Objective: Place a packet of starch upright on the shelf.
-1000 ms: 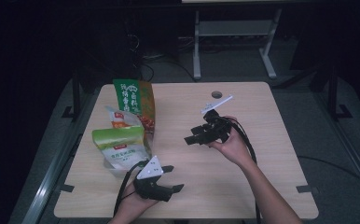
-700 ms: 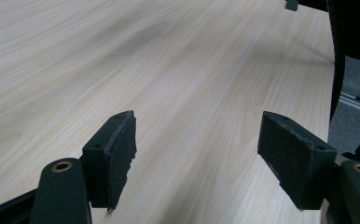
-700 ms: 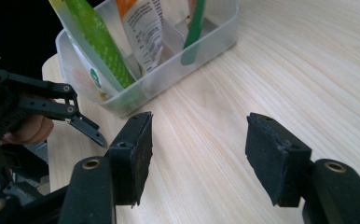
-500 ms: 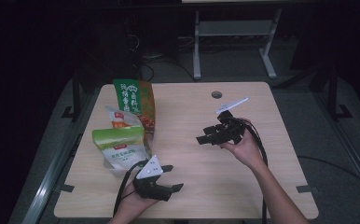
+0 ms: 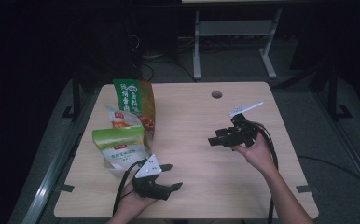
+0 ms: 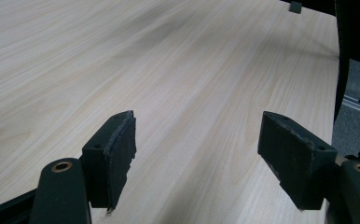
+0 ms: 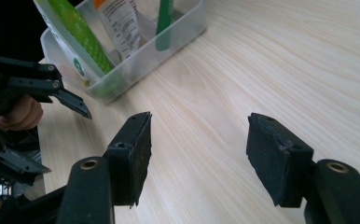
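High view: wooden table (image 5: 192,121) carrying a clear plastic bin (image 5: 122,156) at its left side, packed with upright snack bags: a tall green-and-orange bag (image 5: 134,100) at the far end, a white pouch (image 5: 120,119) in the middle, a pale green bag (image 5: 120,144) nearest. Left gripper (image 5: 166,176) resting low at the near edge, just beside the bin's near corner, jaws spread, nothing between them. Right gripper (image 5: 214,139) held above the table's right half, pointed toward the bin but well apart from it, jaws parted and empty. Left gripper view: both pads (image 6: 117,154) wide apart over bare wood grain, no item between them. Right gripper view: jaws likewise open and unloaded; bin (image 7: 169,44) ahead at upper left with bag edges standing in it; left gripper (image 7: 71,102) seen at far left, close to the bin's near wall. Risks judged: light bin likely to slide or tip if a jaw catches its rim on approach; thin bags prone to crumple or slip from a shallow pinch; grippers converging on the same corner liable to collide; trailing cables liable to snag.
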A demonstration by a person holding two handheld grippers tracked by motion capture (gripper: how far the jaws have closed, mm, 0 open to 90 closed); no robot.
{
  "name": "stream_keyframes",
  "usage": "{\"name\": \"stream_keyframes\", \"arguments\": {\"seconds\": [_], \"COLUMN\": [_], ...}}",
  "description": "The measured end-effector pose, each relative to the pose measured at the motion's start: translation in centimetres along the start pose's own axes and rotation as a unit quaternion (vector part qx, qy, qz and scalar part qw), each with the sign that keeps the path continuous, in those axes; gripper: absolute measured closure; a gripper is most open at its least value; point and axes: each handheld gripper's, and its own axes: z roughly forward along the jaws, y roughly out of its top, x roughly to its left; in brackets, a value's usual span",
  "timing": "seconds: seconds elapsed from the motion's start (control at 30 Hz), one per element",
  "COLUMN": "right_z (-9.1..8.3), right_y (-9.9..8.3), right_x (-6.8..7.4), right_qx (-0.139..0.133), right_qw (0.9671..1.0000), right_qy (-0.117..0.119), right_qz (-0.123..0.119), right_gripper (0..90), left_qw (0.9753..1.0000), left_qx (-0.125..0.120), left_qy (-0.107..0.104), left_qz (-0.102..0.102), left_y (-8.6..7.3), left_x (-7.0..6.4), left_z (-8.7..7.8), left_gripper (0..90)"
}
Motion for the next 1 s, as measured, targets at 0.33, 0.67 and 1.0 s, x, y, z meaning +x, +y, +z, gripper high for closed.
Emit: {"name": "stream_keyframes", "arguments": {"seconds": [0.33, 0.67, 1.0], "right_z": [-1.4, -2.7, -3.1], "right_y": [-2.3, -4.3, -6.3], "right_x": [-1.0, -1.6, -2.0], "right_qx": [-0.005, -0.014, -0.013], "right_qw": [0.9997, 0.9991, 0.9982], "right_qy": [-0.009, -0.014, -0.016], "right_qz": [0.022, 0.038, 0.056], "right_gripper": [39.2, 38.9, 38.4], "left_qw": [1.0000, 1.0000, 1.0000], "left_qx": [-0.003, -0.005, 0.001], "left_qy": [0.001, 0.002, 0.002], "left_qz": [-0.002, -0.004, -0.001], "left_y": [0.0, -0.1, -0.1], "left_x": [0.1, 0.1, 0.2], "left_z": [0.0, 0.0, 0.0], "left_gripper": [27.6, 27.6, 27.6]}}
